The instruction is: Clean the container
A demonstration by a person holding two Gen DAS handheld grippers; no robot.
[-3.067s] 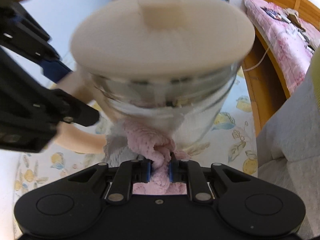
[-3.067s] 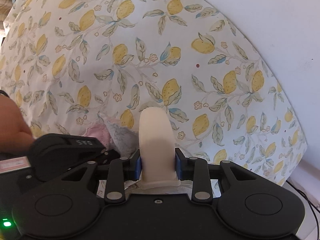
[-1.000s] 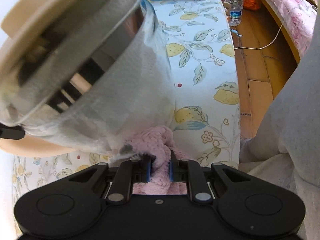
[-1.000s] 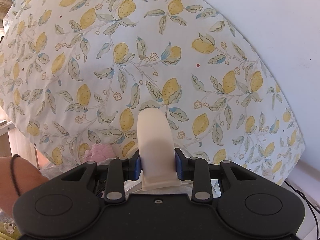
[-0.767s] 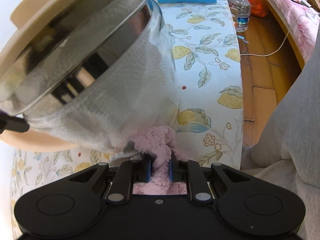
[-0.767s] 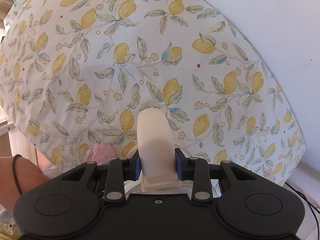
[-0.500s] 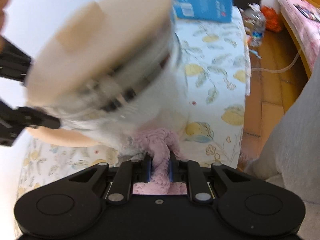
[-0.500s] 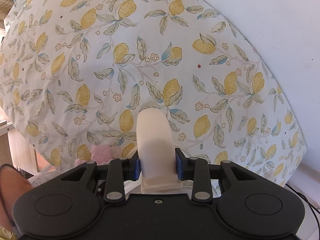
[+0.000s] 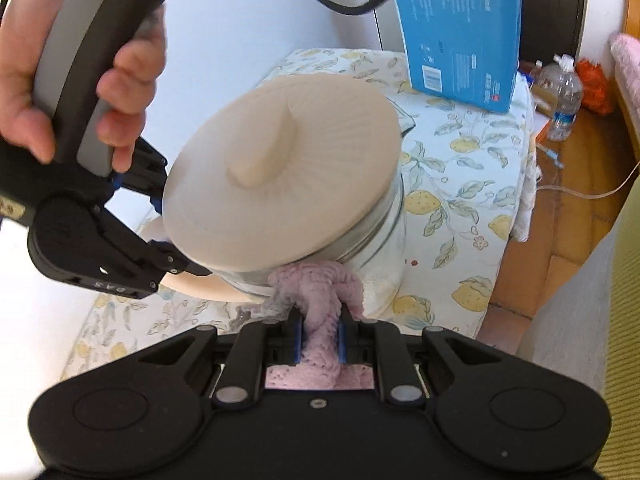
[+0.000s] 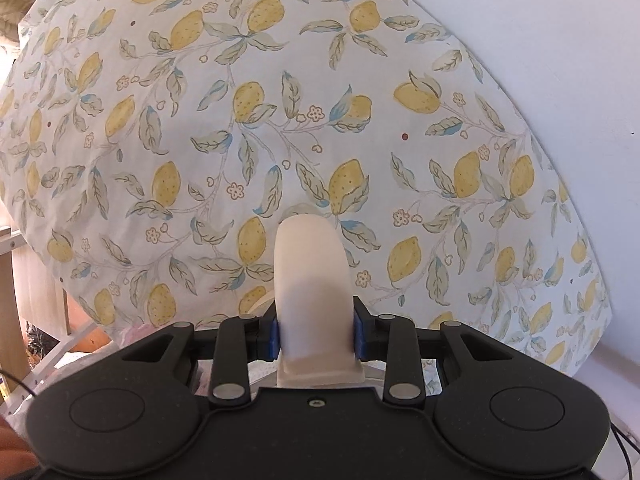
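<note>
A glass container (image 9: 384, 236) with a cream lid (image 9: 284, 168) hangs tilted above the lemon-print tablecloth (image 9: 460, 184). My right gripper (image 10: 316, 340) is shut on its cream handle (image 10: 314, 280); the same gripper (image 9: 160, 224) shows at the left of the left wrist view, held by a hand. My left gripper (image 9: 319, 336) is shut on a pink cloth (image 9: 320, 292), which presses against the glass wall just under the lid. The container's base is hidden behind the lid and cloth.
A blue box (image 9: 460, 32) stands at the table's far end. A plastic water bottle (image 9: 564, 92) stands on the wooden floor (image 9: 560, 184) to the right. Black cables (image 9: 340, 0) hang against the white wall. The tablecloth (image 10: 280, 120) fills the right wrist view.
The container has swung so its lid top now faces my left gripper, and it sits further away. The pink cloth has moved from the lower glass wall up to just under the lid.
</note>
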